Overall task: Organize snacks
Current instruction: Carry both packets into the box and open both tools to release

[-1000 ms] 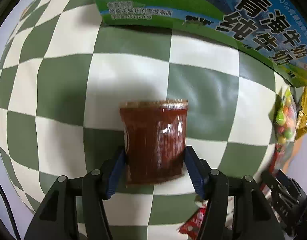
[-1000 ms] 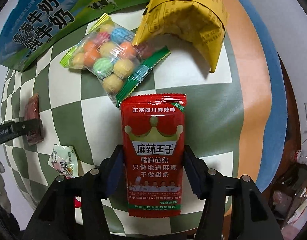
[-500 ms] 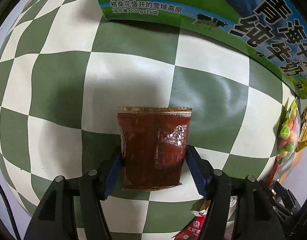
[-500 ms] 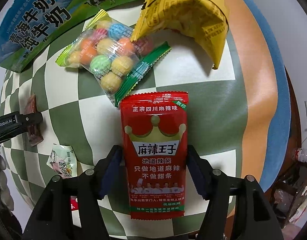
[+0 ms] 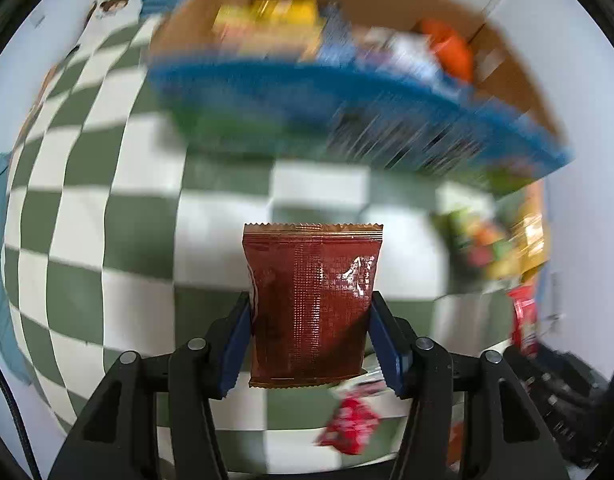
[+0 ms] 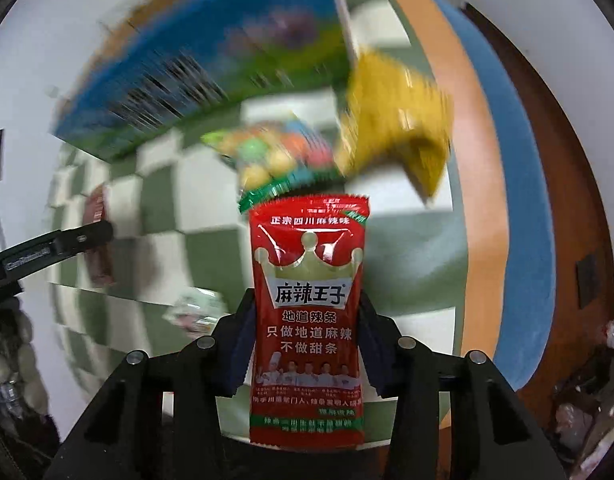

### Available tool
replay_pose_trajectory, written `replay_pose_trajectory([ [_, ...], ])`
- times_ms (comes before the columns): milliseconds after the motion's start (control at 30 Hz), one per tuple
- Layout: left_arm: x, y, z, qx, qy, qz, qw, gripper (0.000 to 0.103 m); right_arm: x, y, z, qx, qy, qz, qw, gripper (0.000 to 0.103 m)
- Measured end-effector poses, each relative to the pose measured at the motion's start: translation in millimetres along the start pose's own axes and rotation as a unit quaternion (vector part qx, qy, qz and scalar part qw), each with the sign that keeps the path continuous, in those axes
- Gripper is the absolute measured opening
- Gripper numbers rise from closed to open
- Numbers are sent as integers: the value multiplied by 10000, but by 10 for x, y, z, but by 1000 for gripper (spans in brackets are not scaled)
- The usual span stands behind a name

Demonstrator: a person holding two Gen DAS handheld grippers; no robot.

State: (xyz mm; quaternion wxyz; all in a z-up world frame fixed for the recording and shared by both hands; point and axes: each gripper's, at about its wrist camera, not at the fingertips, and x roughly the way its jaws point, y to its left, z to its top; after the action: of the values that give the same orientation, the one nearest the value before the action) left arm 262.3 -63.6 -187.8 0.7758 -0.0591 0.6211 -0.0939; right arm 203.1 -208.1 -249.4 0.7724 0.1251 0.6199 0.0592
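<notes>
My left gripper [image 5: 310, 334] is shut on a dark brown snack packet [image 5: 312, 304] and holds it above the green and white checked cloth [image 5: 107, 232]. My right gripper [image 6: 305, 340] is shut on a red spicy-strip packet [image 6: 307, 320] with a crown on it, lifted off the cloth. Behind stands an open cardboard box [image 5: 347, 40] with blue and green printed sides, with several snacks inside, blurred. The left gripper and its brown packet also show at the left of the right wrist view [image 6: 55, 248].
A bag of coloured candy balls [image 6: 275, 156] and a yellow packet [image 6: 399, 124] lie on the cloth beyond the red packet. A small pale packet [image 6: 195, 308] and a small red packet [image 5: 347, 424] lie near the front. The table's orange and blue rim [image 6: 487, 160] is at the right.
Both grippers have lifted and tilted up with their packets. The open box top has come into the left wrist view. The scene is motion-blurred.
</notes>
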Motion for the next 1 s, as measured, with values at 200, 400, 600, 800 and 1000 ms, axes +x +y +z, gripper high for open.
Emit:
replay_pose_trajectory([
  [200,-535,-348,566,167,-544,-478,9972,53,-714,290,476,-195,-650,629,9957,49],
  [400,-525,-456,1405,324,-627,-506,9962,53,-1023,460,1339,-413,-1282,524,9895,49],
  [600,-36,-466,2320,458,-249,-139,9985,53,-705,480,2250,-622,-1197,-128,9908,49],
  [800,539,-405,2795,430,233,51,9988,54,-225,487,2761,-478,-712,-438,9953,49],
  [1000,914,-391,3061,409,639,270,9967,91,180,373,2974,-247,-174,-613,9977,85],
])
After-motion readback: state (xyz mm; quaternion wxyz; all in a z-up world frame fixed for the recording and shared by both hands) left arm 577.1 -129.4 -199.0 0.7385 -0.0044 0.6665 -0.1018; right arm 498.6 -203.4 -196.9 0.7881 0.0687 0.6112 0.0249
